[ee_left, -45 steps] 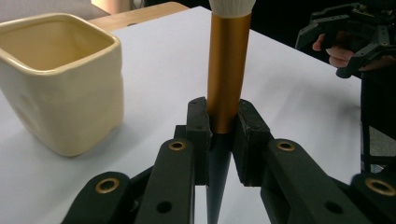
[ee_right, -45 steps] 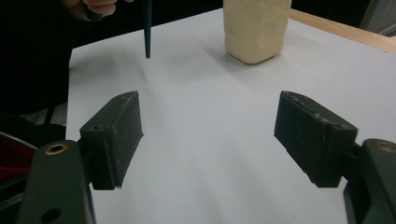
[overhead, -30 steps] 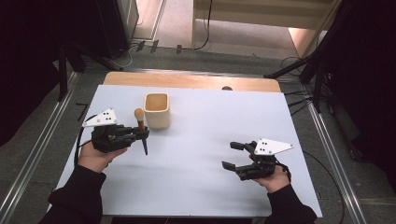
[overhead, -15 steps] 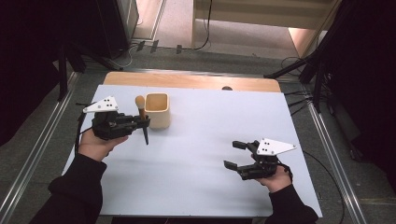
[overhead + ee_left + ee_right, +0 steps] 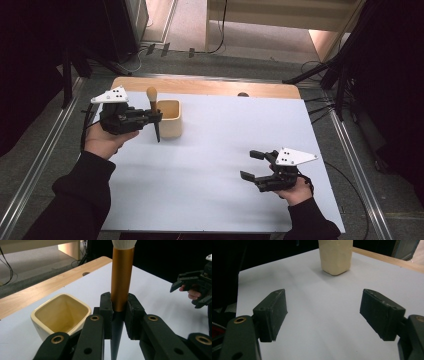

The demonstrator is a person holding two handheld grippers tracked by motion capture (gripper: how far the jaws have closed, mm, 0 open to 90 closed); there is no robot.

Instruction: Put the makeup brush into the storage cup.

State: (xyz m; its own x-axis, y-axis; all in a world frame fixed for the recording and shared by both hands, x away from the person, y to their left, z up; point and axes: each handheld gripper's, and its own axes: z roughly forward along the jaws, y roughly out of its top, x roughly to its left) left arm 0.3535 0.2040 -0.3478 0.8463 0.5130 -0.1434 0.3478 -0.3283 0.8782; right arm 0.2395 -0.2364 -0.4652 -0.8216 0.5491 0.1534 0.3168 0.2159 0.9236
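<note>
The left claw is clamped tight on a makeup brush, gripping it right where the shiny copper part meets the dark pointed handle. The brush stands upright in the claw, with its fluffy pale tip on top and its thin dark end pointing down. The cream cup is the thing to look from. The brush is just beside the cup, on the side near the left hand, and it hangs in the air above the tabletop, not inside the cup. In the left gripper view the brush rises straight up between the two black jaws, and the cup sits low and close by, open at the top with nothing in it. The cup stands upright on the white sheet, close to the wooden edge at the far end of the tabletop. The right claw is well apart from the cup, toward the person's near side. Its jaws are spread wide with nothing between them. In the right gripper view the cup stands far off ahead of the jaws, with bare white sheet in between.
</note>
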